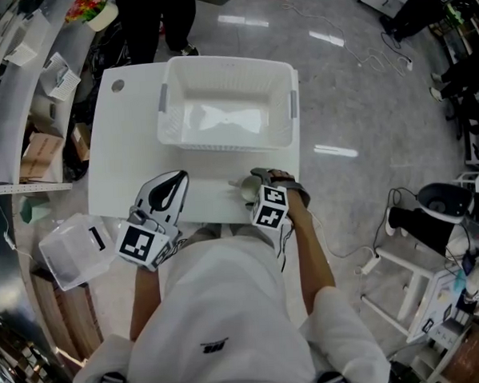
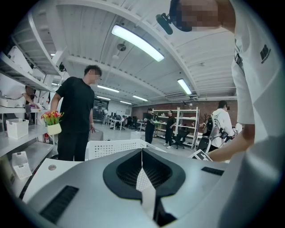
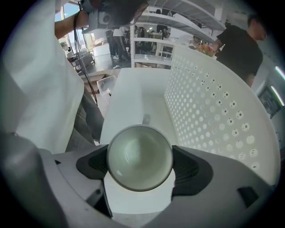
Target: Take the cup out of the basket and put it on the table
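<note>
A pale cup [image 3: 139, 156] sits mouth-up between the jaws of my right gripper [image 3: 139, 161], whose pads press on both sides of it. Its handle points away toward the table [image 3: 129, 93]. In the head view this gripper [image 1: 250, 188] holds the cup [image 1: 247, 193] over the white table [image 1: 134, 160], just in front of the empty white perforated basket [image 1: 229, 141]. Whether the cup touches the table I cannot tell. My left gripper [image 1: 166, 192] rests at the table's near left, jaws shut on nothing [image 2: 141, 165].
The basket's wall [image 3: 213, 116] rises close to the right of the cup. A person in black [image 2: 75, 116] stands at the table's far end. A clear plastic box [image 1: 74, 250] lies left of the table, and a white stool [image 1: 404, 274] stands to the right.
</note>
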`<state>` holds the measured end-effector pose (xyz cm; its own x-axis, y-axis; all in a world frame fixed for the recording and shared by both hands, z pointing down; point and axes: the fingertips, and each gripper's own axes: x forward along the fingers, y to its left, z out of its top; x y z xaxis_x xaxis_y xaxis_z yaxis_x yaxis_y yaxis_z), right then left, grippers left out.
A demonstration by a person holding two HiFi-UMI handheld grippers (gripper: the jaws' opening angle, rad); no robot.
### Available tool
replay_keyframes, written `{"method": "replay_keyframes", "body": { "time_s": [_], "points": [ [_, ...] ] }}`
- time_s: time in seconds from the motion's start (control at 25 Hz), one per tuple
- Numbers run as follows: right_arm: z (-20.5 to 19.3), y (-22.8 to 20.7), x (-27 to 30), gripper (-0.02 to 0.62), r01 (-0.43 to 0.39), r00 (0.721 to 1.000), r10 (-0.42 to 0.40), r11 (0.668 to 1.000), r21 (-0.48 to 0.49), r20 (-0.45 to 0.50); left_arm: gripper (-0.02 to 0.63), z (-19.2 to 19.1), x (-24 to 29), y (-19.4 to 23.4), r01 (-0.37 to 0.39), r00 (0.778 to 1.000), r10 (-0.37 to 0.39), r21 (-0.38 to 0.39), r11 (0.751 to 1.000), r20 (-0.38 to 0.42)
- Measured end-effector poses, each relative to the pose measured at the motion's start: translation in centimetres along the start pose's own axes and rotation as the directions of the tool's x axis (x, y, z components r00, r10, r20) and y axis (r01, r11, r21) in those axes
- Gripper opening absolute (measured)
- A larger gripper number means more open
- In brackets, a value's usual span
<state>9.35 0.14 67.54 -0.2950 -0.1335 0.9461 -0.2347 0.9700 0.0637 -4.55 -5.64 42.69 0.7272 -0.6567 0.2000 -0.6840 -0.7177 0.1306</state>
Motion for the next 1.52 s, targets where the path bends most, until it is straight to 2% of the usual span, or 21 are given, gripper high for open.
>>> {"method": "replay_keyframes", "body": {
  "time_s": [0.96, 1.4, 1.52],
  "points": [
    [-0.5, -0.1, 3.4, 0.426, 0.034, 0.999, -0.034, 0.999, -0.016, -0.001, 0.011, -0.5, 0.2, 0.4, -0.003, 1.000, 0.003, -0.006, 1.000, -0.015],
    [-0.6, -0.1, 3.4, 0.428, 0.021, 0.999, -0.020, 1.000, -0.006, 0.032, 0.011, -0.8, 0.9, -0.3, 0.014, 1.000, -0.014, -0.006, 1.000, -0.022],
    [-0.2, 0.2, 3.5, 0.430, -0.008, 0.999, 0.008, 1.000, 0.011, 0.044, 0.011, -1.1, 0.9, -0.3, 0.017, 0.999, -0.018, -0.006, 1.000, -0.028]
  ]
}}
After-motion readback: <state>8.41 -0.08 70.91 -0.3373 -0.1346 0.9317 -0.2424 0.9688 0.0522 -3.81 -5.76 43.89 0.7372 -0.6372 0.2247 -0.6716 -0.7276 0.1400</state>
